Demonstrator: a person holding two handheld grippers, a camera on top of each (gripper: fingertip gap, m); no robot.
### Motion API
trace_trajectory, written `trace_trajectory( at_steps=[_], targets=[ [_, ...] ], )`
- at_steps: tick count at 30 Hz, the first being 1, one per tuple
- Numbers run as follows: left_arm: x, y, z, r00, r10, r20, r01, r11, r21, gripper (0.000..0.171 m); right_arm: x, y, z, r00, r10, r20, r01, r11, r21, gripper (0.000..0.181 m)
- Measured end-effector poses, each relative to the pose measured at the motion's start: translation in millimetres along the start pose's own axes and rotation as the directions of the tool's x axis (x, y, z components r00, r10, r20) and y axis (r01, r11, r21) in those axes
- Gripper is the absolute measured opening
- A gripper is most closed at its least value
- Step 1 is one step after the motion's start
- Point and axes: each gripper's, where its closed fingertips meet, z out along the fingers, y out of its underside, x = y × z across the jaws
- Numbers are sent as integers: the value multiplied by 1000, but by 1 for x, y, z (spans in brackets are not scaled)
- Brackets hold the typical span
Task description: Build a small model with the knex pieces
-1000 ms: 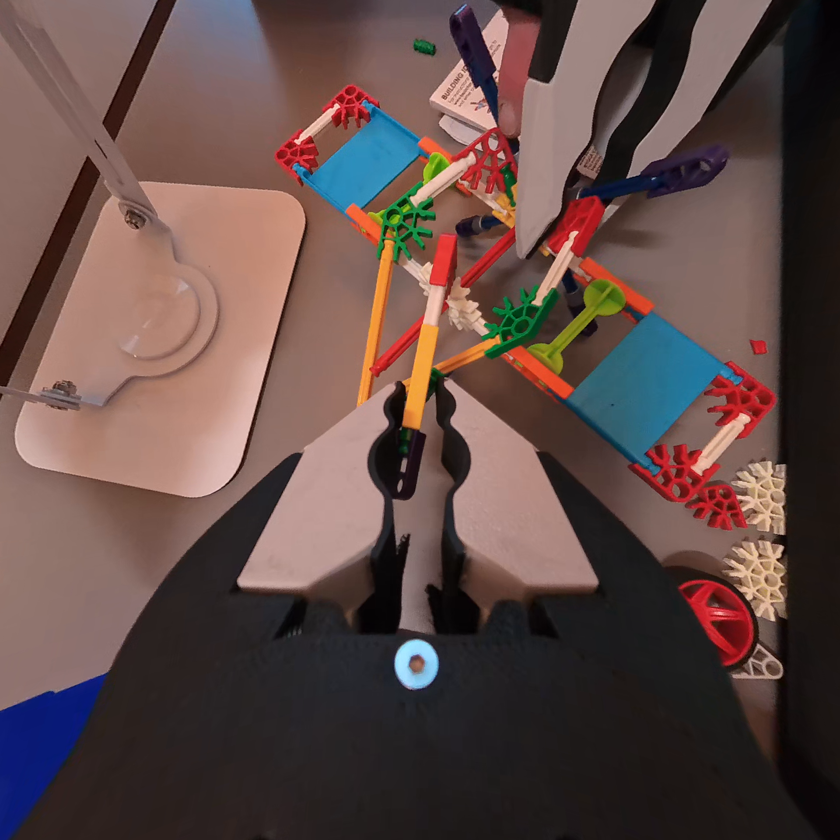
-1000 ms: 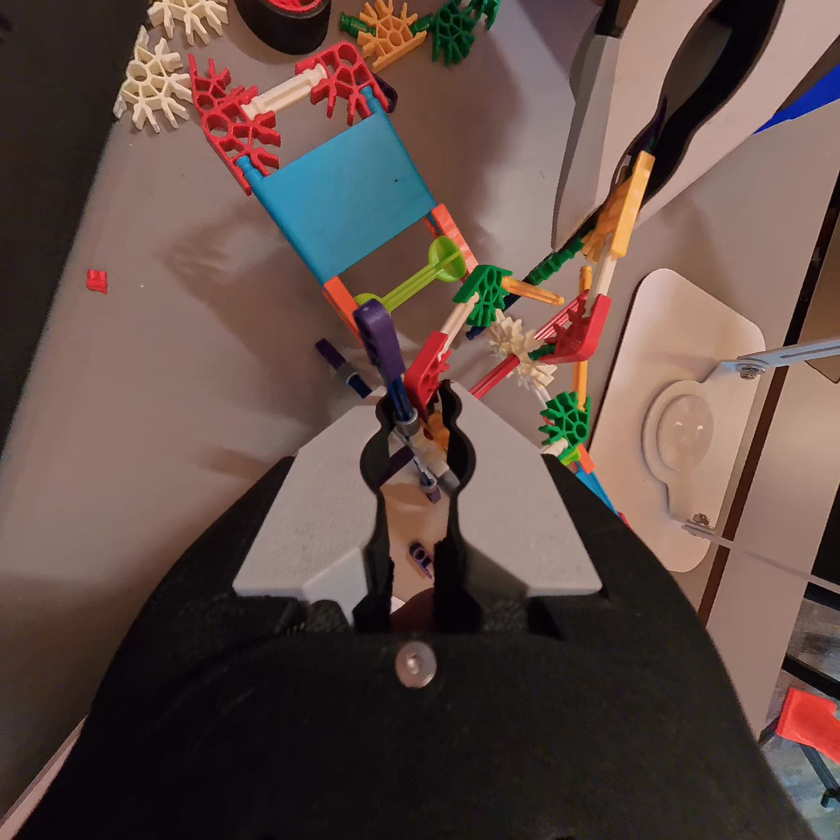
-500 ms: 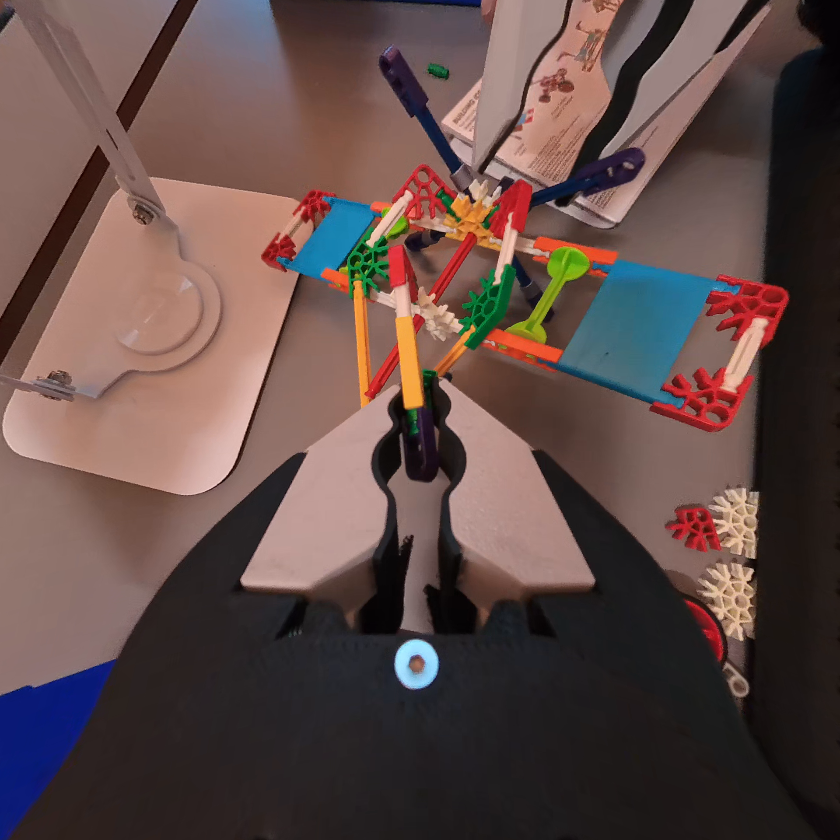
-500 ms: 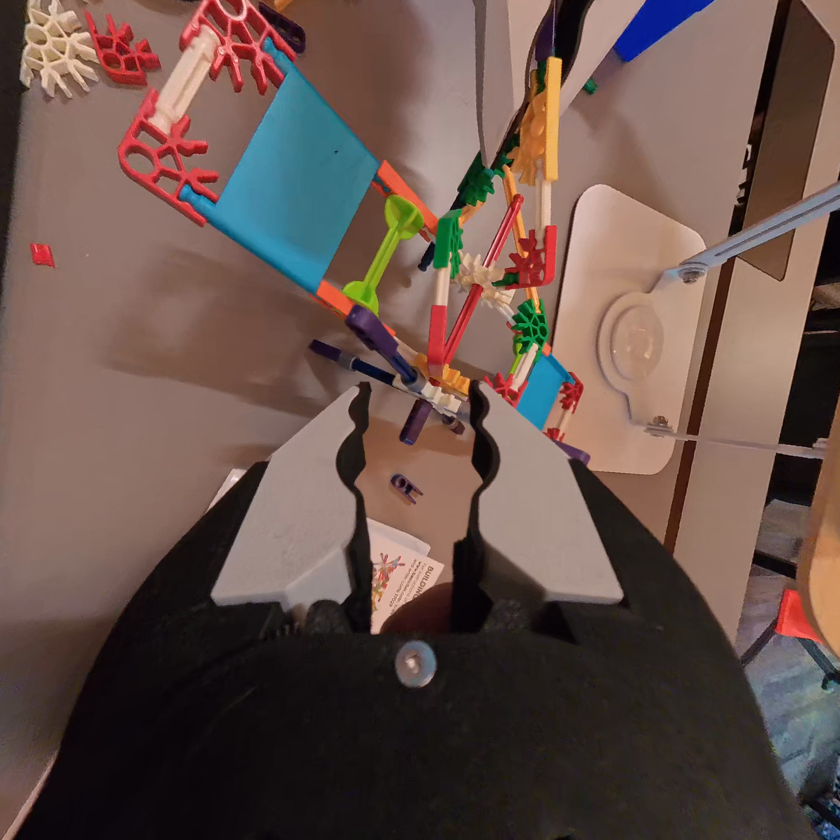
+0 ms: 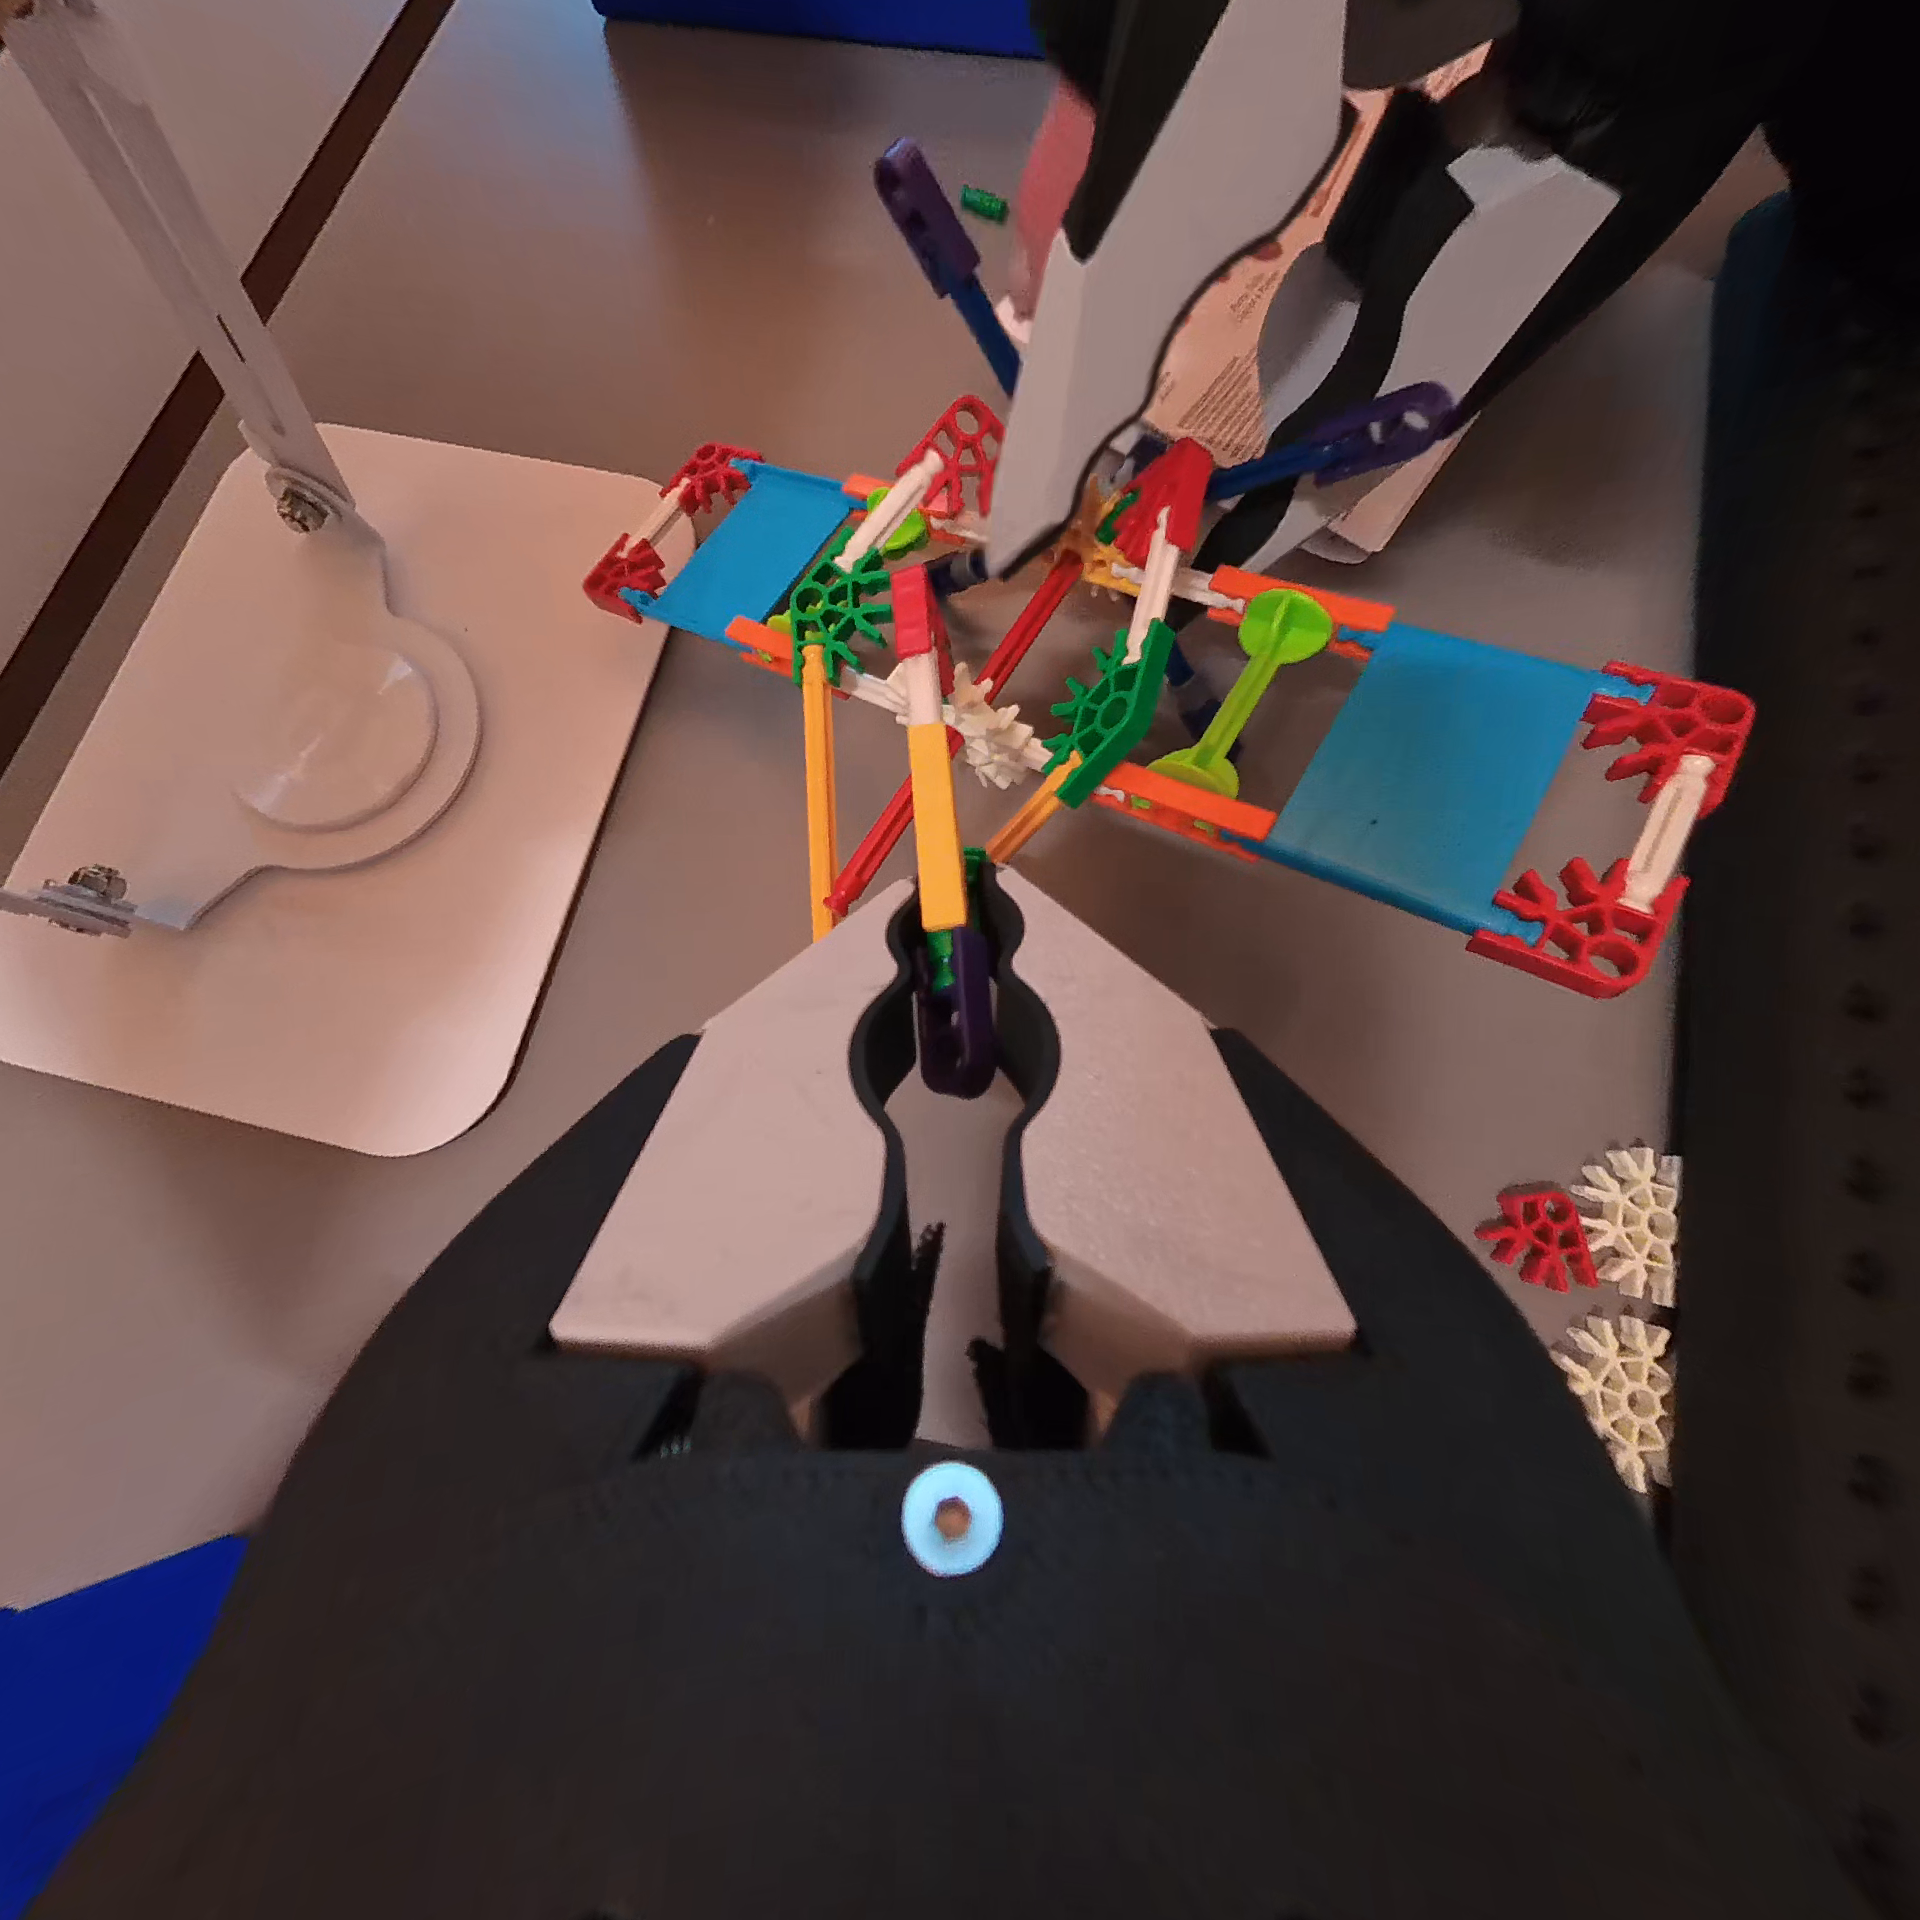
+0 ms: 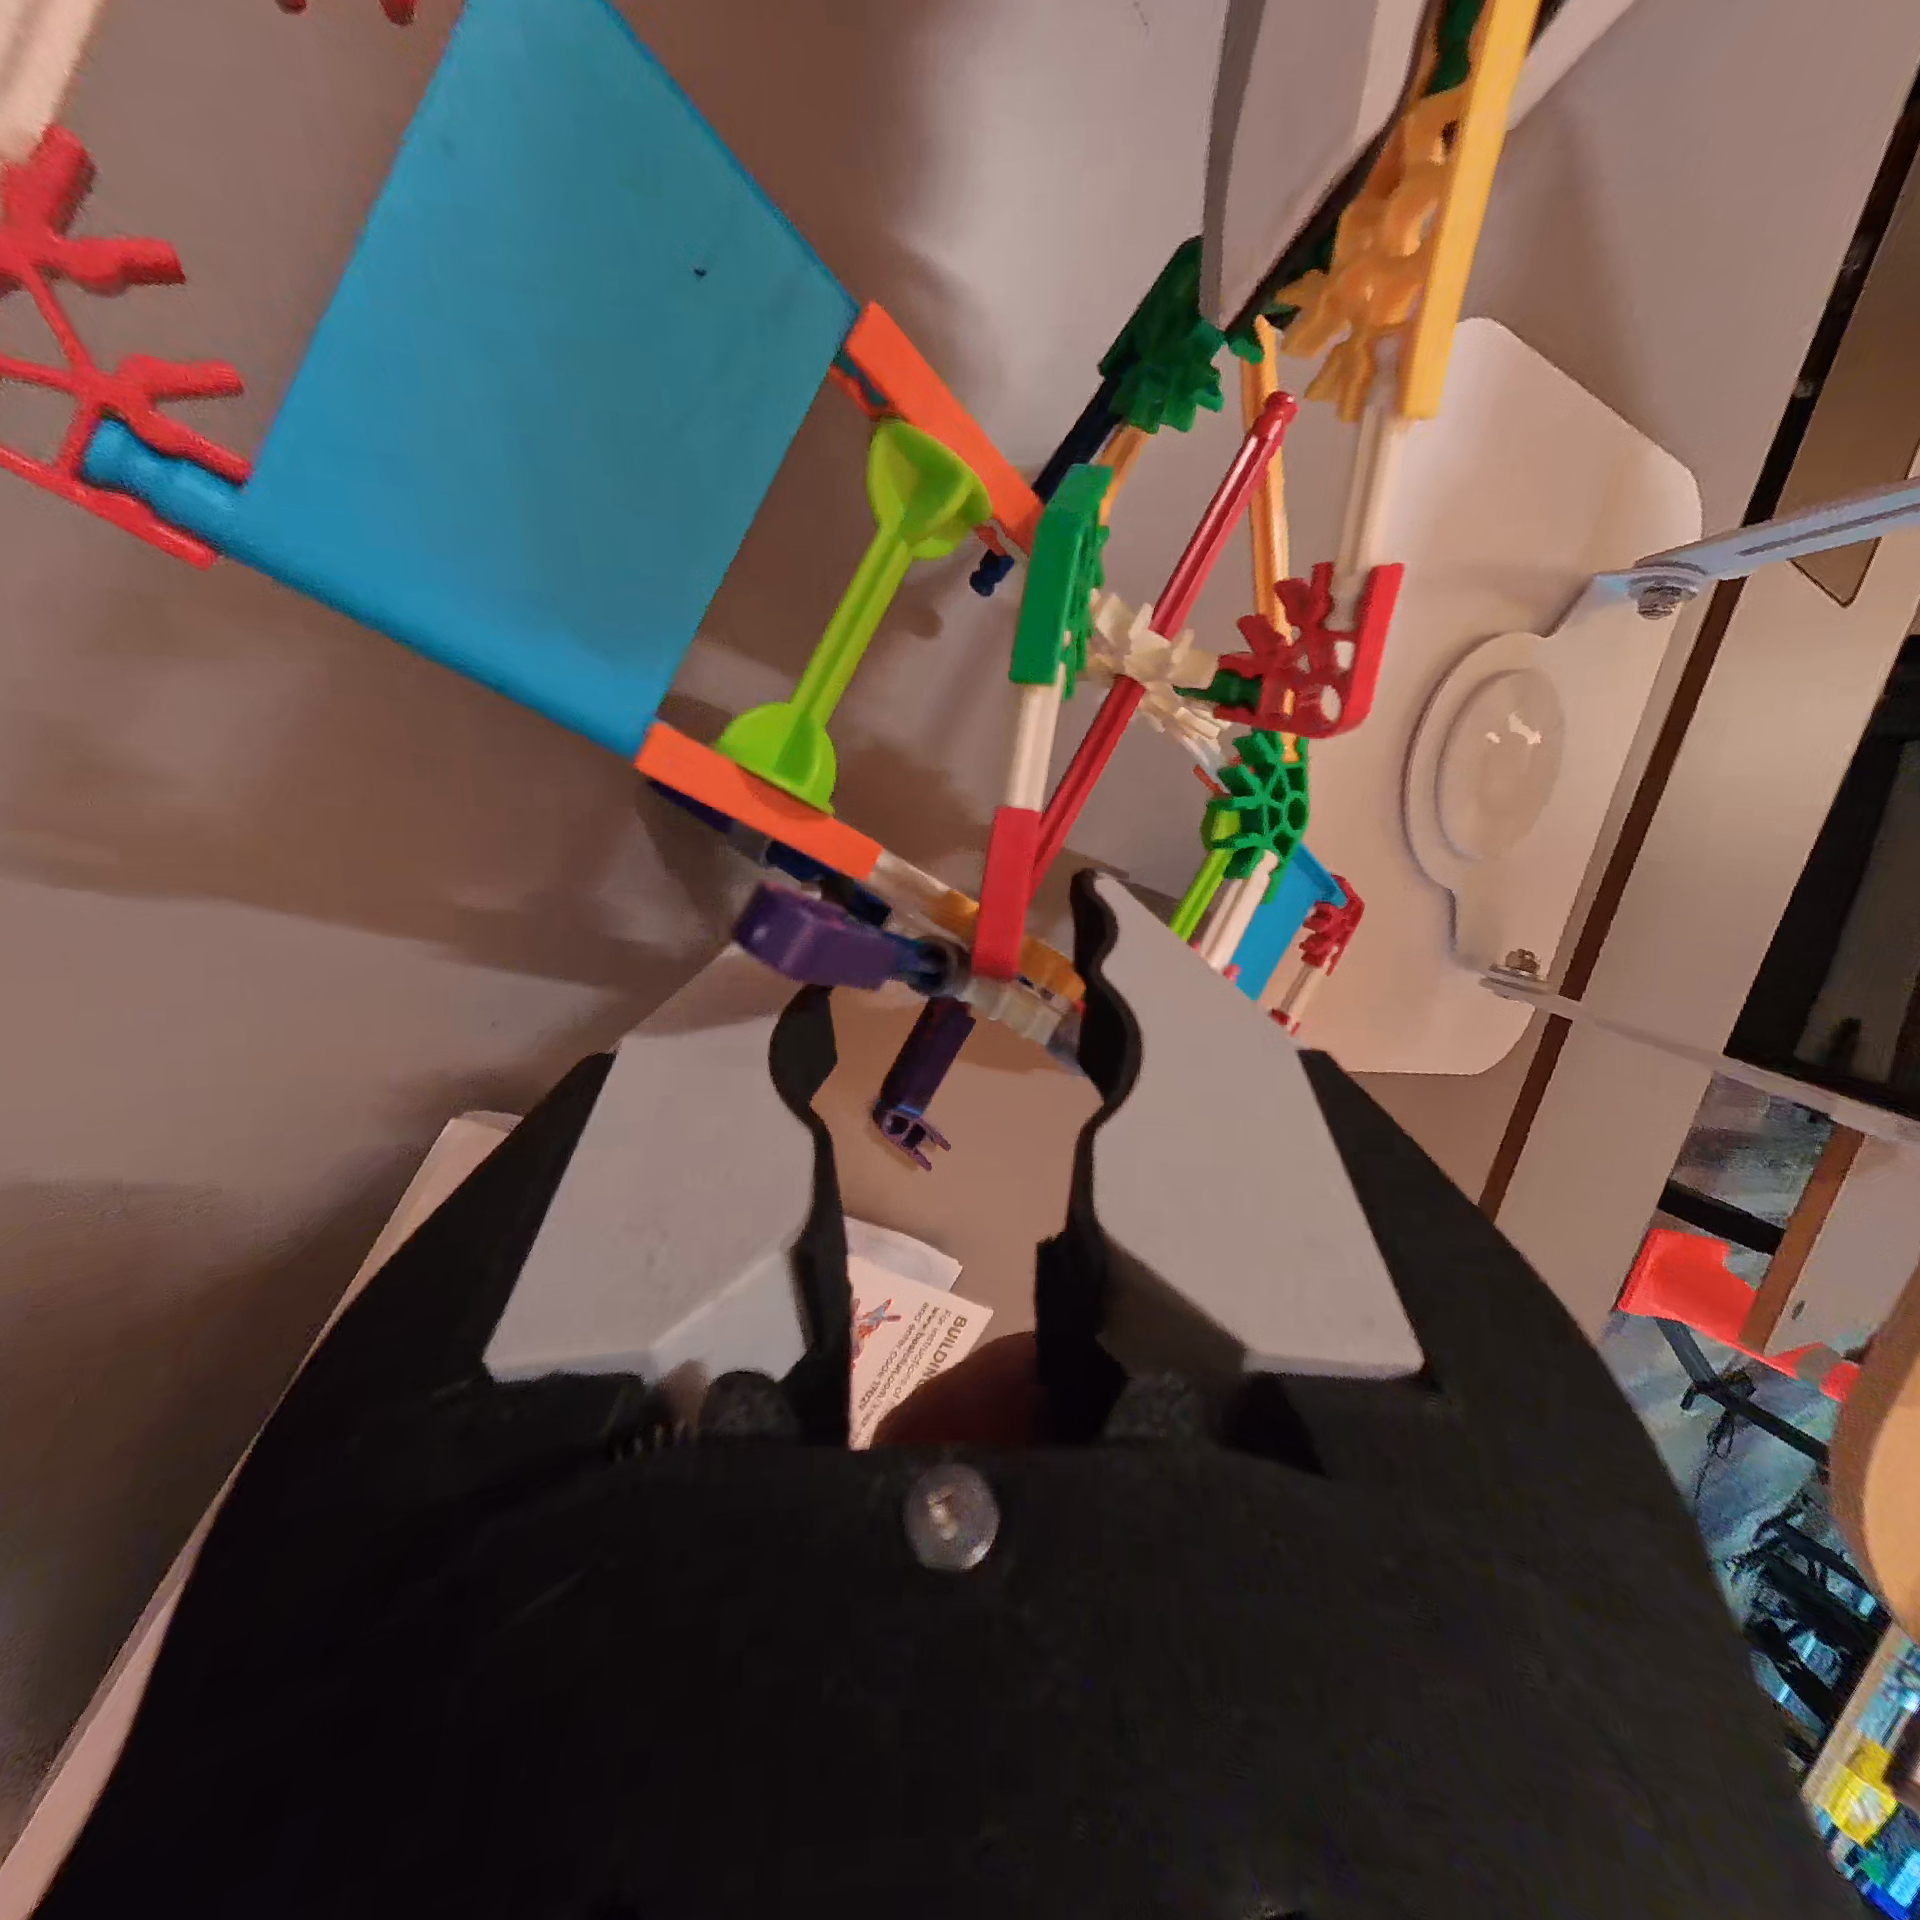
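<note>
The left gripper [image 5: 951,914] is clamped on the yellow rod end of the multicoloured plastic rod-and-connector toy model [image 5: 1091,686] at frame centre, which looks light but easily pulled apart, while the right gripper [image 6: 951,977], jaws parted, straddles its purple connector [image 6: 821,940].

We count two grippers: the left [image 5: 954,904] and the right [image 6: 951,951]. One toy model [image 5: 1039,686] with two blue panels [image 5: 1429,769], two lime spools [image 5: 1236,707], two green connectors [image 5: 1107,707]. Loose on the table [image 5: 520,208] we see two white snowflake pieces [image 5: 1631,1226], one red connector [image 5: 1538,1236], one booklet [image 6: 914,1340], one white base plate [image 5: 260,790].
</note>
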Motion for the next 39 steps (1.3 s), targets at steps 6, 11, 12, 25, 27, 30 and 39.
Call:
trace_trajectory(
  at_steps=[6, 11, 12, 25, 27, 30, 39],
  targets=[
    [2, -1, 1, 1000, 12, -9, -12, 1000, 11, 5, -4, 2, -3, 999, 9, 31, -9, 1000, -7, 33],
    [-4, 6, -5, 999, 26, 23, -26, 1000, -11, 12, -5, 3, -4, 999, 17, 38, -16, 1000, -10, 32],
    [-9, 9, -7, 999, 26, 41, -25, 999, -23, 18, -6, 4, -4, 999, 17, 40, -17, 1000, -11, 32],
    [-18, 18, 40, 999, 18, 33, -19, 999, 34, 45, -9, 3, -4, 998, 15, 61, -16, 1000, 9, 34],
    [-16, 13, 43, 1000, 5, 9, -6, 997, 74, 34, -9, 3, -5, 998, 17, 65, -17, 1000, 10, 35],
    [-15, 4, 42, 1000, -8, -4, 9, 991, 137, 19, -9, 3, -5, 998, 16, 66, -17, 1000, 15, 34],
    [-14, 9, 36, 999, 25, -21, -22, 990, 139, 17, -11, 4, -7, 997, 12, 71, -13, 1000, 19, 34]
  ],
)
